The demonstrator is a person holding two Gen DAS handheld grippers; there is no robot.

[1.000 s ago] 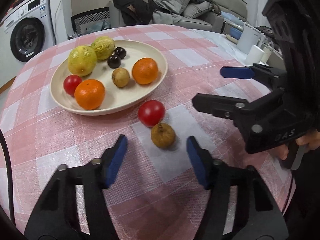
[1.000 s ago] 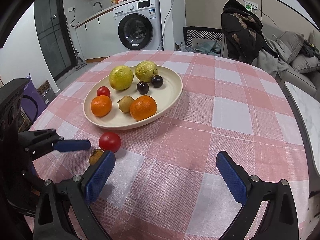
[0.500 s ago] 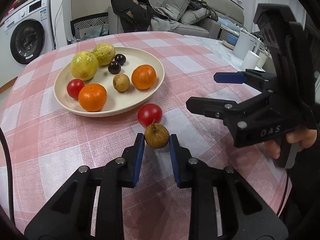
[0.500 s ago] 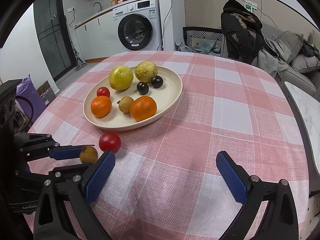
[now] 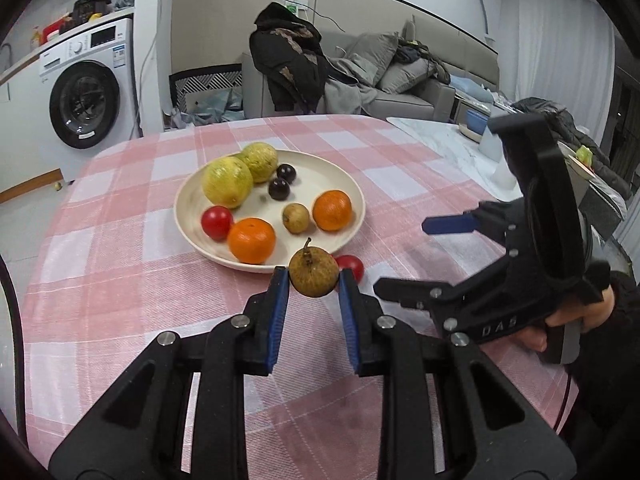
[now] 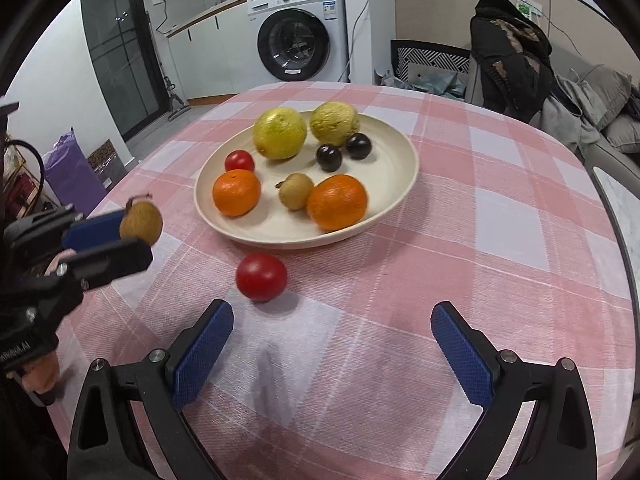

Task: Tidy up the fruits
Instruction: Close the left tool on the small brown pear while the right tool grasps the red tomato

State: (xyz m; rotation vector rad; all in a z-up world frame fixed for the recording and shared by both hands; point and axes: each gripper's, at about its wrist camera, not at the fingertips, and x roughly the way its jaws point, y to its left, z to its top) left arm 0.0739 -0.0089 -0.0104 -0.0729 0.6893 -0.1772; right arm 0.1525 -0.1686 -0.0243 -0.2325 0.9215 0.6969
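On your left, your left gripper [image 5: 313, 285] is clenched on the small brown fruit [image 5: 313, 273], its blue fingers [image 5: 279, 312] pressing either side, and the fruit hangs in the air just short of the near rim of the plate [image 5: 352, 184]. A second ago those fingers were spread wide around the fruit as it sat on the bench [image 5: 120, 280] beside the red tomato [image 5: 352, 266]; half a second ago they had closed on it at bench level; now it is lifted clear. The step in hand looks like the carry to the plate, which already holds two yellow-green citrus, two oranges, two dark plums, a tomato and another brown fruit. Your next move probably calls for going forward over the rim and lowering into the bare patch near the front before letting go, so nothing gets knocked. Further right, the loose tomato lies on the bench just outside the plate, as before. On your right, the right gripper [image 6: 332, 344] hovers with its fingers released and wide, empty, and now sits closer to that tomato than it did a second ago.
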